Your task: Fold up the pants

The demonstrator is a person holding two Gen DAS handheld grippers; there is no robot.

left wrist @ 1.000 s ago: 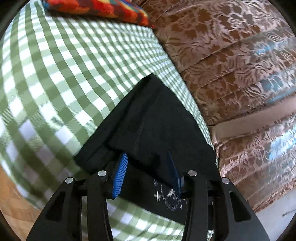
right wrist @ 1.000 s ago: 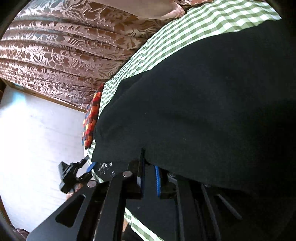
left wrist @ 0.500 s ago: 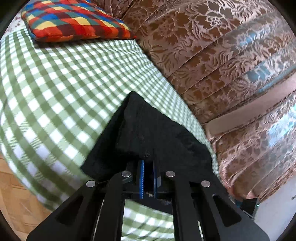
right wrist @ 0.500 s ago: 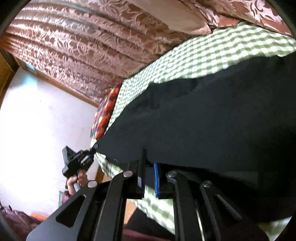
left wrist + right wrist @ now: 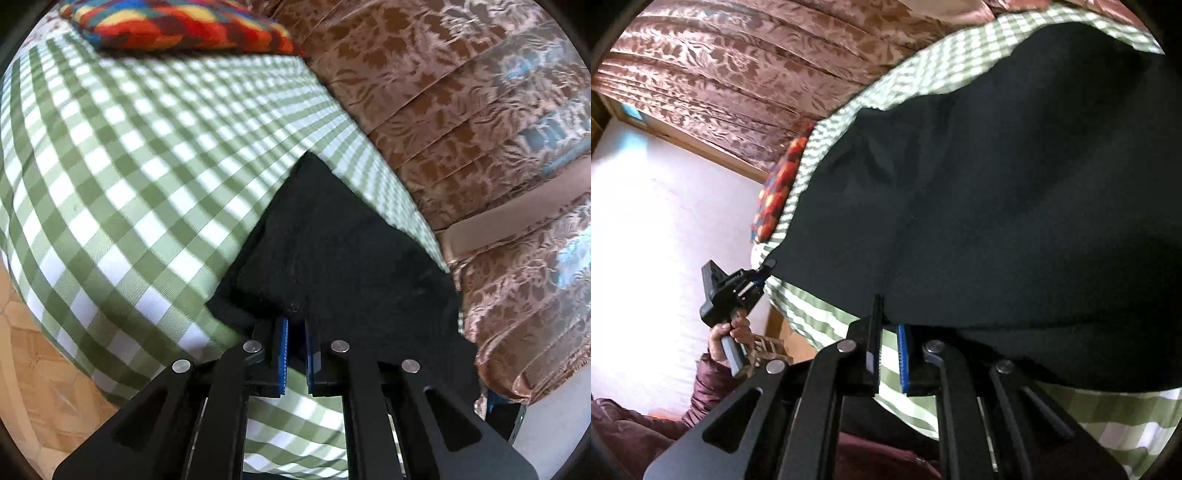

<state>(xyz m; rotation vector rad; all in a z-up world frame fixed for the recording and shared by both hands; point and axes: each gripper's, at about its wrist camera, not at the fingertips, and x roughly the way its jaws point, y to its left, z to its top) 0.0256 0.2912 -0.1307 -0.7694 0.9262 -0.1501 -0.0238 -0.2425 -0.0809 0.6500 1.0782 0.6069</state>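
The left tool point(image 5: 295, 325) is clenching the near edge of the black fabric pants point(image 5: 332, 254) lying on the green-and-white checked bed point(image 5: 129, 155); the right tool point(image 5: 888, 321) is gripping another hem. Probably starting a fold, both next needing to lift together and carry the cloth across.

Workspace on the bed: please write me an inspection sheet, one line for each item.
Surface: green checked sheet on a bed.
Job's things: black pants spread on the sheet, near edge pinched at two places.
Clutter: a multicolour checked pillow at the far end.
Grippers: left tongs shut on the pants' edge; right tongs shut on the pants' edge.
Cables: nothing seen.
Surroundings: brown floral curtain, white wall, a hand holding the left tool.
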